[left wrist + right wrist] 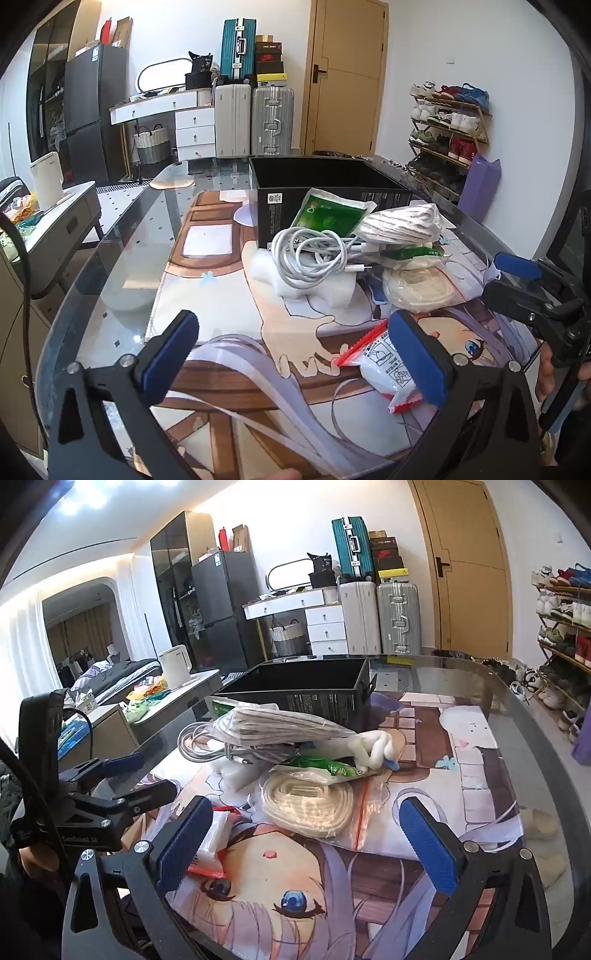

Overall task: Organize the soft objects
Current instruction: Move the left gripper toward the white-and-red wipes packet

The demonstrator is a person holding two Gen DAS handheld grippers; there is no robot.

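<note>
A pile of soft items lies on the printed mat in front of an open black box (325, 192) (306, 690). It holds a coiled white cable (314, 254) (199, 742), white foam (306, 288), a green packet (328, 214) (321, 766), a bagged striped cloth (402, 221) (280, 720) and a bagged cream rope (421, 288) (310, 805). A white zip packet (388, 365) (214, 834) lies nearest. My left gripper (295, 354) (140, 779) hovers open just short of that packet. Open and holding nothing, my right gripper (306, 845) (506, 277) faces the rope bag.
The mat covers a glass table (122, 258) whose curved edge runs left and right. A side cabinet with a white kettle (48, 181) stands left. Suitcases (255, 122), white drawers and a door are behind; a shoe rack (447, 129) stands right.
</note>
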